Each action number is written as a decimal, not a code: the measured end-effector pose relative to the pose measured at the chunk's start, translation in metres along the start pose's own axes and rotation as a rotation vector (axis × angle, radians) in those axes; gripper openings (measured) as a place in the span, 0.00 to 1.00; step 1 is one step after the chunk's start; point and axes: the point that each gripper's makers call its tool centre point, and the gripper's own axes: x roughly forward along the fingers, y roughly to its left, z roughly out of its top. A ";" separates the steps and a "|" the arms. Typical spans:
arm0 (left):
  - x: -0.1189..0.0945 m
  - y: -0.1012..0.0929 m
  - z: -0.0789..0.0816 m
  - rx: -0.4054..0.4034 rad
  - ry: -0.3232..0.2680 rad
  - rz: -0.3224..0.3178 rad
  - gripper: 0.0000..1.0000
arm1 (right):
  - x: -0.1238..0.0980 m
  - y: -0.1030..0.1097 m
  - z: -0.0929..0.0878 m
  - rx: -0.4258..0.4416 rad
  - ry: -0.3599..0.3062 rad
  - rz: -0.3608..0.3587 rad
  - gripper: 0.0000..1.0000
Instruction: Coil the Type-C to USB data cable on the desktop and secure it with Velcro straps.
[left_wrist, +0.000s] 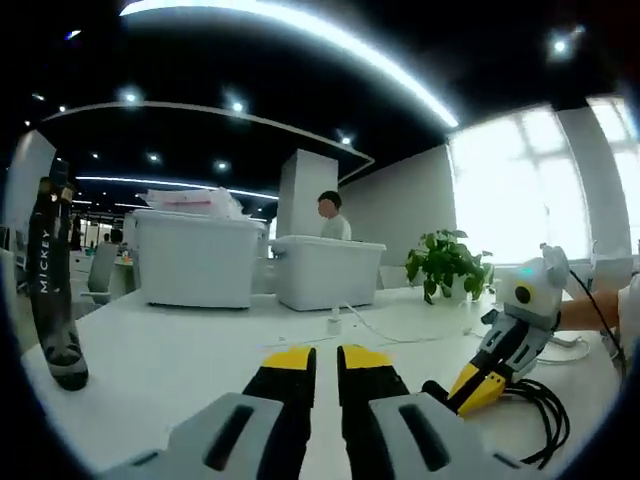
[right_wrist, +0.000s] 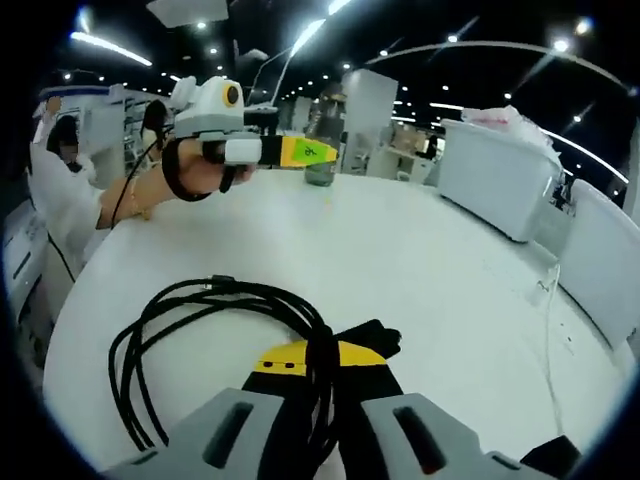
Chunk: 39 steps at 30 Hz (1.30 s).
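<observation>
The black data cable lies in loose loops on the white desktop. My right gripper is shut on the gathered strands, which run up between its yellow-tipped jaws. A black strap-like piece sticks out just beyond the jaws. In the left gripper view, the right gripper rests low at the right with the cable bunched behind it. My left gripper hovers over the desktop, jaws together and holding nothing. In the right gripper view, a hand holds that left gripper up at the far left.
Two white bins stand at the back of the desk, with a person behind them. A potted plant is at the back right. A black bottle stands at the left. A white charger and cord lie mid-desk.
</observation>
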 end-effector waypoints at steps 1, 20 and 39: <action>-0.002 0.009 0.005 0.012 -0.014 0.031 0.11 | 0.003 -0.006 0.013 0.003 -0.042 -0.021 0.05; -0.030 0.085 0.042 0.104 -0.137 0.324 0.18 | 0.178 -0.040 0.129 0.070 -0.182 -0.028 0.08; -0.015 0.085 0.019 0.160 -0.066 0.335 0.23 | -0.017 -0.115 0.086 0.445 -0.457 -0.392 0.24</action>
